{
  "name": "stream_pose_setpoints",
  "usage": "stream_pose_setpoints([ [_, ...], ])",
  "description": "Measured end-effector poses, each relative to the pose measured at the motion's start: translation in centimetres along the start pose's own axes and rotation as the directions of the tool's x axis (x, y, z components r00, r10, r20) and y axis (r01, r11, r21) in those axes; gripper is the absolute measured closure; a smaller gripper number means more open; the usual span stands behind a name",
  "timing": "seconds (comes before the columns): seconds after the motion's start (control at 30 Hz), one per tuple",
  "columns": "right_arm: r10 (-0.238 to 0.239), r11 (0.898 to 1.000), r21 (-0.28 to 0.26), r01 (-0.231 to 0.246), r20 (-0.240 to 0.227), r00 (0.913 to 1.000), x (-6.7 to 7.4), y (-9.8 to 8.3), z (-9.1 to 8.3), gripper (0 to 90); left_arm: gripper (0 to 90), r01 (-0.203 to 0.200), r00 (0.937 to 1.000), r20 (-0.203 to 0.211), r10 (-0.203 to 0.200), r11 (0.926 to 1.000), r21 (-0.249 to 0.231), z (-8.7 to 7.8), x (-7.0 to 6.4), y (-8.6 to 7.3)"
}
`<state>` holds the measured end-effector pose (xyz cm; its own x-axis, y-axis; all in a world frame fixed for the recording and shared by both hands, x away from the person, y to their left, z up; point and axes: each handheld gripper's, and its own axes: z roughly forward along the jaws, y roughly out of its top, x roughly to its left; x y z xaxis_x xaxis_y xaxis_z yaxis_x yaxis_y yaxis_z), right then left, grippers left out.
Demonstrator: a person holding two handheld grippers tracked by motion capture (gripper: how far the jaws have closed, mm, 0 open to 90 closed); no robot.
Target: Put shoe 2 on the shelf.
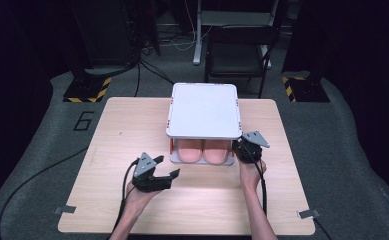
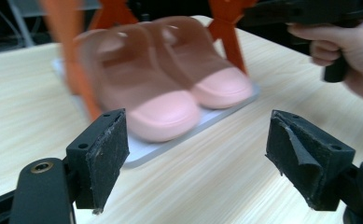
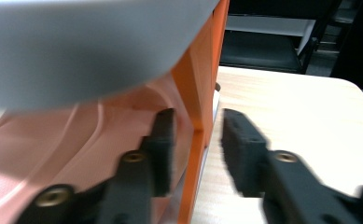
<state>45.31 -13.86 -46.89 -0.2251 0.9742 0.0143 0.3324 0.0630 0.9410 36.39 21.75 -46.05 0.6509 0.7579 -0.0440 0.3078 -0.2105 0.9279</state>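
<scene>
A small rack with a white top shelf (image 1: 204, 110) and orange legs stands at the table's far middle. A pair of pink slippers (image 1: 203, 150) lies side by side on its white lower tray, toes toward me. My left gripper (image 1: 168, 166) rests low over the table in front of the rack's left corner, open and empty. In the left gripper view its jaws (image 2: 195, 154) stand wide apart, facing the slippers (image 2: 170, 84). My right gripper (image 1: 242, 146) is at the rack's front right corner. It (image 3: 198, 149) is open, its pads on either side of the orange leg (image 3: 200, 84) with small gaps.
The wooden table (image 1: 132, 130) has bare room on both sides of the rack and along the front. A black chair (image 1: 239, 55) stands behind the table. Striped stand bases (image 1: 87, 90) sit on the floor at the back corners. Cables trail from both grippers.
</scene>
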Motion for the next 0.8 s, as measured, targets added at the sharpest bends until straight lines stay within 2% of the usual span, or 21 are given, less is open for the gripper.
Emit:
stream_pose_setpoints([
  [0.07, -0.002, 1.000, -0.008, 0.002, -0.018, 0.9998, -0.1, -0.1, -0.8, 41.0, 20.9, -0.006, 0.9996, -0.027, 0.006, 0.9999, -0.008, -1.2, 1.3, -0.1],
  [0.13, 0.012, 1.000, -0.018, -0.013, -0.008, 0.9999, -0.5, -0.2, -1.6, 23.9, 21.0, 0.003, 0.9987, -0.052, -0.004, 0.9999, -0.011, -2.4, 2.4, -0.2],
  [0.2, 0.042, 0.999, -0.016, -0.042, -0.005, 0.9991, -0.8, -0.3, -2.4, 13.0, 21.0, 0.017, 0.9965, -0.081, -0.020, 0.9992, -0.035, -3.3, 3.4, -0.4],
  [0.3, 0.037, 0.999, -0.034, -0.035, 0.032, 0.9988, -1.3, -0.8, -3.9, 12.4, 20.2, 0.014, 0.9917, -0.127, -0.021, 0.9986, -0.051, -4.5, 4.8, -0.9],
  [0.33, 0.032, 0.999, -0.023, -0.031, 0.033, 0.9990, -1.4, -0.9, -4.4, 9.9, 19.9, 0.019, 0.9896, -0.142, -0.027, 0.9982, -0.057, -4.9, 5.3, -1.1],
  [0.4, 0.022, 1.000, -0.015, -0.022, 0.012, 0.9997, -1.6, -1.4, -5.4, 8.2, 19.0, 0.041, 0.9862, -0.158, -0.051, 0.9970, -0.066, -5.6, 6.2, -1.5],
  [0.47, 0.018, 1.000, -0.010, -0.019, -0.035, 0.9992, -2.0, -2.0, -6.2, 8.1, 18.7, 0.054, 0.9816, -0.178, -0.069, 0.9945, -0.090, -6.2, 7.0, -1.8],
  [0.57, 0.005, 1.000, -0.005, -0.005, -0.062, 0.9981, -2.4, -2.7, -6.9, 7.8, 18.7, 0.064, 0.9764, -0.199, -0.083, 0.9931, -0.098, -7.1, 8.1, -2.1],
  [0.67, 0.011, 1.000, -0.007, -0.012, -0.088, 0.9960, -2.9, -3.3, -7.7, 8.5, 18.7, 0.086, 0.9697, -0.219, -0.108, 0.9902, -0.110, -7.6, 8.8, -2.4],
  [0.77, -0.009, 1.000, -0.011, 0.009, -0.078, 0.9969, -3.4, -3.8, -8.2, 9.5, 18.7, 0.096, 0.9657, -0.230, -0.121, 0.9884, -0.118, -7.8, 9.3, -2.6],
  [0.8, 0.004, 1.000, -0.017, -0.005, -0.080, 0.9968, -3.5, -3.9, -8.3, 9.5, 18.7, 0.098, 0.9659, -0.229, -0.122, 0.9887, -0.114, -7.9, 9.4, -2.6],
])
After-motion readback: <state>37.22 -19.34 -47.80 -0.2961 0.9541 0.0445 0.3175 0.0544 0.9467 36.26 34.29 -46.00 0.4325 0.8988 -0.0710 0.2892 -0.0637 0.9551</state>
